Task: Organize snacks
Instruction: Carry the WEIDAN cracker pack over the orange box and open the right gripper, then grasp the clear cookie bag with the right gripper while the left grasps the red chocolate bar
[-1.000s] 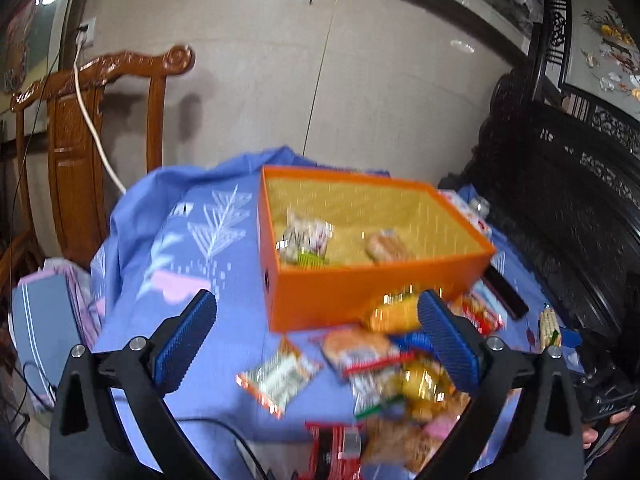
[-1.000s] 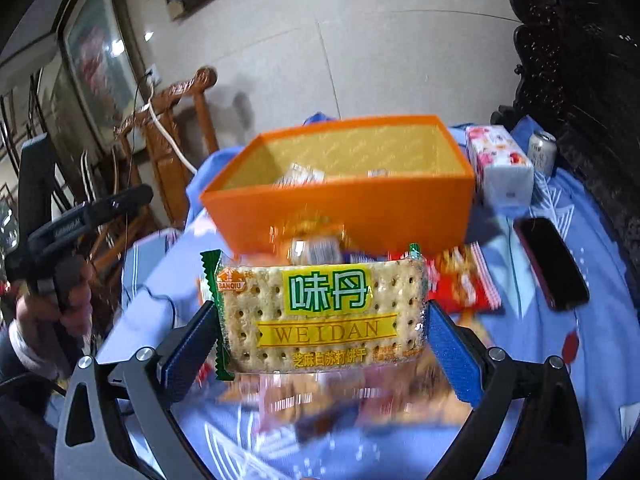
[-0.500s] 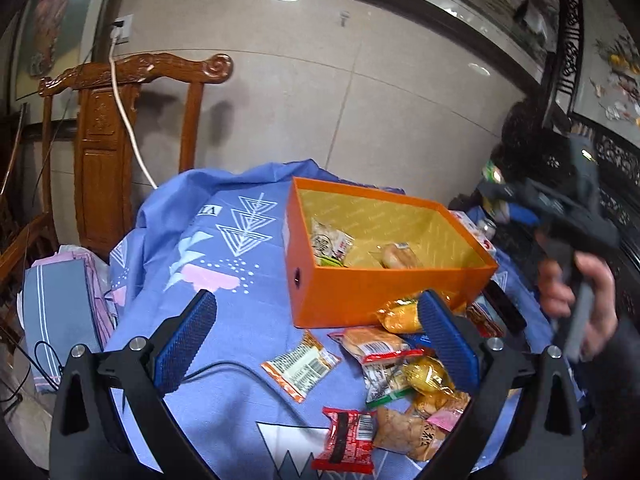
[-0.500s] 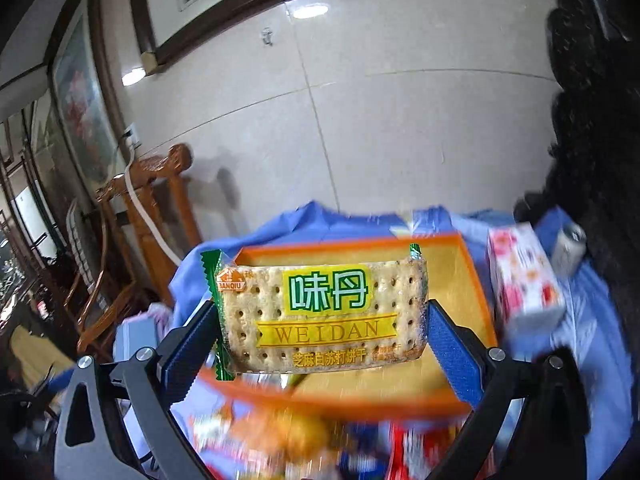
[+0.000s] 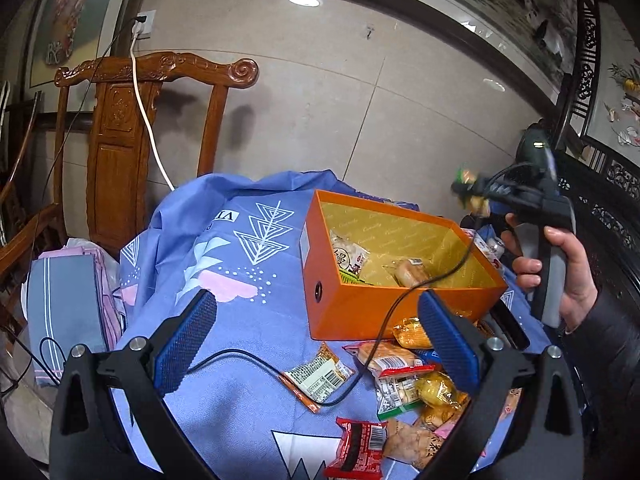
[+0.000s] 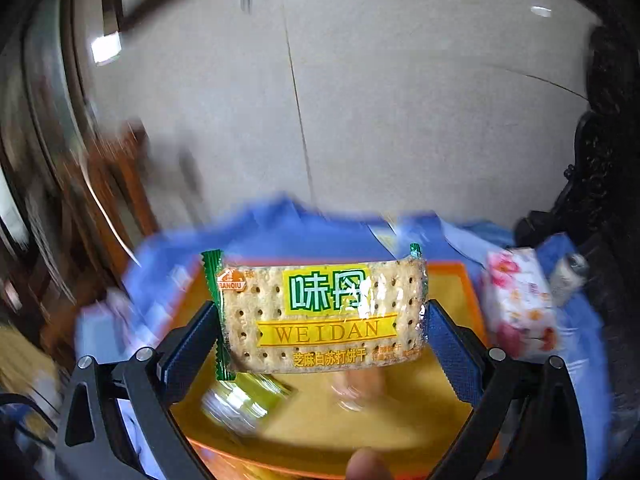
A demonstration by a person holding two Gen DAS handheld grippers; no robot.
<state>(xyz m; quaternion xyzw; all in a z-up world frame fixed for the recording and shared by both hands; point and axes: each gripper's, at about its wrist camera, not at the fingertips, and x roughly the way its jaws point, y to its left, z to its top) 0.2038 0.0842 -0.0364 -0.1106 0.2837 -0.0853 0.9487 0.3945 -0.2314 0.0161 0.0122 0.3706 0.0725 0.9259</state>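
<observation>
An orange box (image 5: 360, 312) with a yellow lining stands on the blue cloth (image 5: 248, 280) and holds two snack packs (image 5: 352, 258). My right gripper (image 6: 320, 320) is shut on a Weidan cracker pack (image 6: 320, 312) and holds it above the open orange box (image 6: 320, 420). In the left wrist view the right gripper (image 5: 476, 196) hovers over the box's far right side. My left gripper (image 5: 316, 336) is open and empty, above the cloth in front of the box. Several loose snack packs (image 5: 400, 380) lie in front of the box.
A carved wooden chair (image 5: 128, 152) stands behind the table on the left, with a white cable hanging over it. A floral tissue pack (image 6: 520, 304) and a can (image 6: 568, 276) sit right of the box. Dark carved furniture (image 5: 608, 200) lines the right side. A black cable (image 5: 280, 372) crosses the cloth.
My right gripper has carried the cracker pack up from in front of the box to over its inside. My left gripper has pulled back and up, still open.
</observation>
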